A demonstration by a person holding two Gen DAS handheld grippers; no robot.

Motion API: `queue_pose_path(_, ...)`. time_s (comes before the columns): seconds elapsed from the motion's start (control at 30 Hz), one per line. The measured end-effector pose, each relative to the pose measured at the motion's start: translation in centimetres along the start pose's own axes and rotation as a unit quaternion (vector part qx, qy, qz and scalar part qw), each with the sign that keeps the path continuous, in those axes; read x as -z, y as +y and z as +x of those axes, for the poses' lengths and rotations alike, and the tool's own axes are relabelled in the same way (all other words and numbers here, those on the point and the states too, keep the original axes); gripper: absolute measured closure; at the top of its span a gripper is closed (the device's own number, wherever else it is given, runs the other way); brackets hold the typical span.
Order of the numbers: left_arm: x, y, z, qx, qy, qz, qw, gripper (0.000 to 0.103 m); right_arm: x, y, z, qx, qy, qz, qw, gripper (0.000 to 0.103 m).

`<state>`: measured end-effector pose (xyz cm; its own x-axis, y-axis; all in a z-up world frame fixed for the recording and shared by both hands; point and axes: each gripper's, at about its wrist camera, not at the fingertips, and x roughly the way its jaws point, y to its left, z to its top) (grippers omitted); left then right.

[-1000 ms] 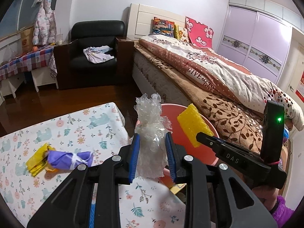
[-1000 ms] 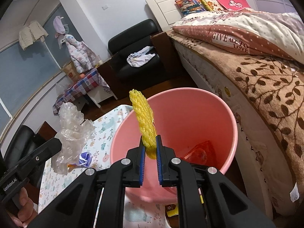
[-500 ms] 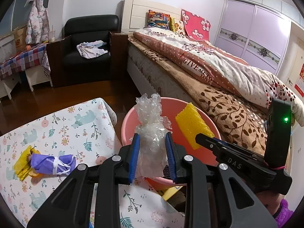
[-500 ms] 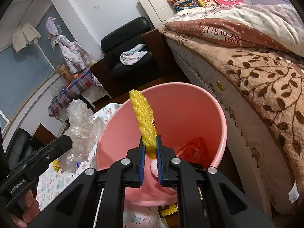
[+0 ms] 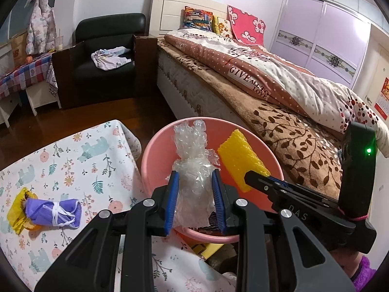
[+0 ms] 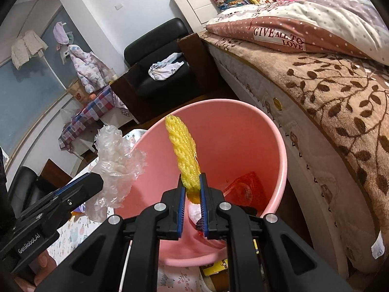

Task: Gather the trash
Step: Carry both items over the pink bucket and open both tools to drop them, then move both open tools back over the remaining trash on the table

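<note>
Gripping plastic wrap [image 5: 193, 170] (over bucket [image 5: 155, 150])

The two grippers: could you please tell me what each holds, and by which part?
Left gripper clamps crumpled clear plastic wrap at its lower half; right gripper pinches yellow foam net near its bottom end.

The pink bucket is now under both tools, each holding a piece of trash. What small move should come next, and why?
Probably open the right tool to drop the yellow net: it hangs over the mouth of the pink bucket, where a red wrapper already lies. The left tool, shut on the clear plastic wrap, sits nearer the rim, so it may release after.
</note>
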<state>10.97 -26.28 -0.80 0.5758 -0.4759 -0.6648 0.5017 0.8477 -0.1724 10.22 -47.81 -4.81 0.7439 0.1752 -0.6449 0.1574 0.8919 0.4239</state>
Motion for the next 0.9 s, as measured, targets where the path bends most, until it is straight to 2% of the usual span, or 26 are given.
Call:
queue_pose_path(0.07,-0.1,0.0,0.1,0.003,0.002,-0.001,1.0,0.072,0.0,-0.1,0.0,0.0,0.0,0.003,1.0,0.088)
queue_pose_path(0.2,-0.2,0.1,0.1,0.009,0.002,-0.01,0.9999,0.059,0.0,-0.2,-0.1,0.003,-0.002,0.007,1.0,0.079)
queue_pose_path(0.27,-0.2,0.2,0.0,0.009,0.0,-0.012,0.9999,0.059,0.0,-0.3,-0.1,0.005,-0.002,0.008,1.0,0.078)
queue_pose_path(0.4,-0.3,0.3,-0.3,0.006,-0.002,-0.014,0.9999,0.059,0.0,-0.3,-0.3,0.006,-0.006,0.012,1.0,0.064)
queue_pose_path(0.9,-0.4,0.8,-4.0,-0.009,-0.031,-0.023,0.9992,0.059,-0.1,1.8,-2.7,-0.008,-0.026,-0.005,1.0,0.06)
